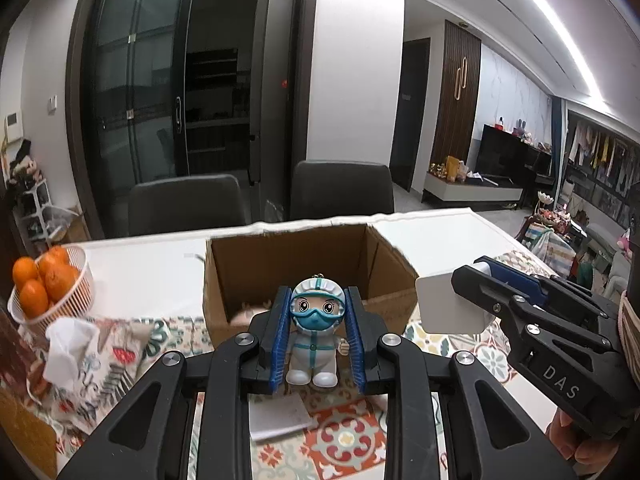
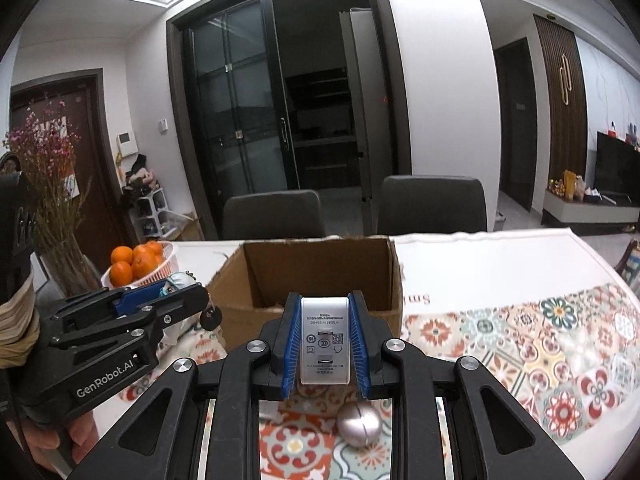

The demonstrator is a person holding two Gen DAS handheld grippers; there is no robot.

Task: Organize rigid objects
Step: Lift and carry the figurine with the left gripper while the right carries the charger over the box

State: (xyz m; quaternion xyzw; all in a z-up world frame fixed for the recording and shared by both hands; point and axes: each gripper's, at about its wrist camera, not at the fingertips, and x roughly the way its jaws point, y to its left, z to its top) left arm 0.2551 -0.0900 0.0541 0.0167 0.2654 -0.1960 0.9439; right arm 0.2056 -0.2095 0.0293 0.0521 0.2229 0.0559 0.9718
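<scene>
Figurine (image 1: 316, 336) and charger (image 2: 325, 346) are both held off the table, one in each gripper. Nearest in the left wrist view, the left gripper (image 1: 317, 342) clamps the little figure — white suit, hood, blue goggles and mask — by its sides between the blue ribbed pads (image 1: 280, 340), feet hanging free above a white square card (image 1: 280, 418) that lies on the patterned tablecloth (image 1: 348, 440). In the right wrist view the right gripper (image 2: 325, 346) is closed on the white charger block, its printed label face up between the blue pads (image 2: 291, 346); just below it a silver ball (image 2: 359, 424) rests on the cloth.

From the left view the right gripper (image 1: 456, 300) shows at the right edge with the white block (image 1: 450, 306) sticking out toward the box; from the right view the left gripper (image 2: 176, 294) shows at the left, the figurine's head (image 2: 178, 282) peeking past its fingers and a small dark round thing (image 2: 211, 317) hanging below.

Just beyond both grippers stands an open cardboard box (image 1: 288, 264), something pale lying at its bottom — too hidden to name. Left of it a crumpled white tissue (image 1: 68, 344) sits near a white basket (image 1: 74, 300) of oranges (image 1: 40, 284). Behind that, dried pink flowers (image 2: 44, 148). Across the white table (image 2: 500, 264) stand two dark chairs (image 1: 342, 190), then dark glass doors (image 1: 136, 92).
</scene>
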